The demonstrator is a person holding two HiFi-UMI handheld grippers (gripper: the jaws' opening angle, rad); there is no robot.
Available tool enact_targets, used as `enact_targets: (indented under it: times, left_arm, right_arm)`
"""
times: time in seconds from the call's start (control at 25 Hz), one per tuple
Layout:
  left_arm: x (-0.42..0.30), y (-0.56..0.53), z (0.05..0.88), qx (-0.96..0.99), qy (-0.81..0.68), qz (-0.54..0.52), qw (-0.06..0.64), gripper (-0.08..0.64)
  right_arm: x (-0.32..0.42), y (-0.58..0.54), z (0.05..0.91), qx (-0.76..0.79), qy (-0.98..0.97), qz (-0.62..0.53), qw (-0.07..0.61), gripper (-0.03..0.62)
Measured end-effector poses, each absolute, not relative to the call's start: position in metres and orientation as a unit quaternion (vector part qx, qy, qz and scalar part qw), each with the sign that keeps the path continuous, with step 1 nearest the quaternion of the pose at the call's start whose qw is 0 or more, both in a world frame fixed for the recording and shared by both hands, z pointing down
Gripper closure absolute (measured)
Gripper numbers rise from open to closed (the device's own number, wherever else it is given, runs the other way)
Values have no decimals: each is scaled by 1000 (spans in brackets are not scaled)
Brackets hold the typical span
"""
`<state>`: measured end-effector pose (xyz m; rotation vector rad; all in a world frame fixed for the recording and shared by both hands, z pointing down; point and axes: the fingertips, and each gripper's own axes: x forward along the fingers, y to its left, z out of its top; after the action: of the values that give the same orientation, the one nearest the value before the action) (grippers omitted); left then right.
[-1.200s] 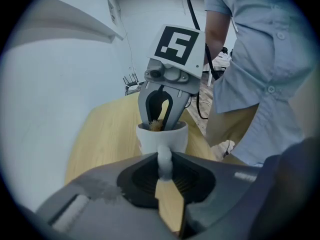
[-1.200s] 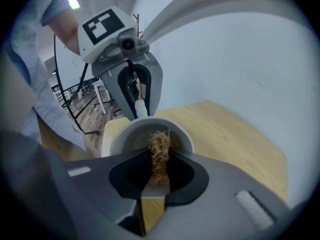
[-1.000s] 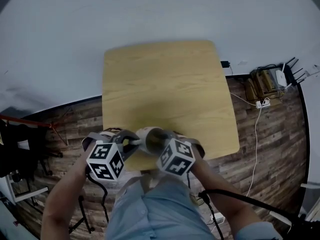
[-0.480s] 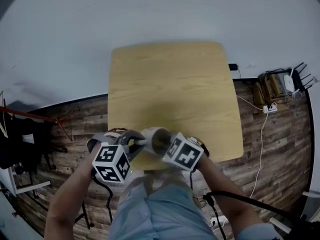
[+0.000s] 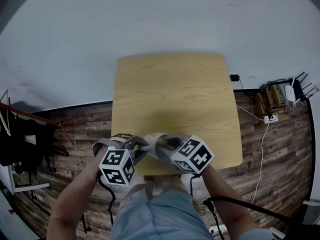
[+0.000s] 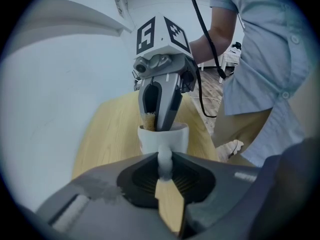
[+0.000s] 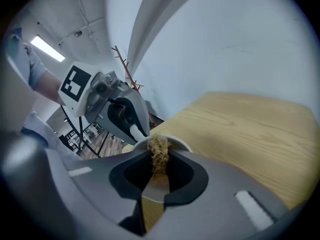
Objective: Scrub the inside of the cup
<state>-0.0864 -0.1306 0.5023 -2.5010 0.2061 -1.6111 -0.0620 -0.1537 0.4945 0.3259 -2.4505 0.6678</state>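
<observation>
Versus a second ago: same spot for the cup [image 5: 151, 143], right at the 6 o'clock edge of the table [image 5: 170, 94], but now with the right gripper [image 5: 167, 145] rolled out toward 3 o'clock. Marker cube [image 5: 194, 155] on it lying flatter and further out than before, and hiding more of the cup's mouth. Barely any shift on the left gripper [image 5: 139, 145], still tucked in at the cup's 9 o'clock side.

Left jaws: squeezed nearly together on the cup's white handle [image 6: 164, 159], with the cup body sticking out just past the tips. Can't tell whether sitting on the wood or lifted just off it.

Right jaws: pinched narrow on a tan, stringy scrubber [image 7: 159, 154], frayed end poking past the tips at the cup's rim. From the left gripper view, dipped down into the cup from 12 o'clock, scrubber inside the mouth.

Pose-wise: both forearms coming up from 6 o'clock and angling in toward each other, left forearm [image 5: 75, 194] from 7, right forearm [image 5: 225, 204] from 5, grippers meeting tip to tip at the cup, just ahead of a light blue shirt [image 5: 160, 214]
</observation>
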Motion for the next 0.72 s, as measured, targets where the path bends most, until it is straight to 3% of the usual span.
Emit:
enact_targets:
  times: [0.72]
  left_arm:
    - [-80,-128,500,-827,65,-548,103,488]
  right_arm:
    - [-39,-162,507,169,-908,218,314,534]
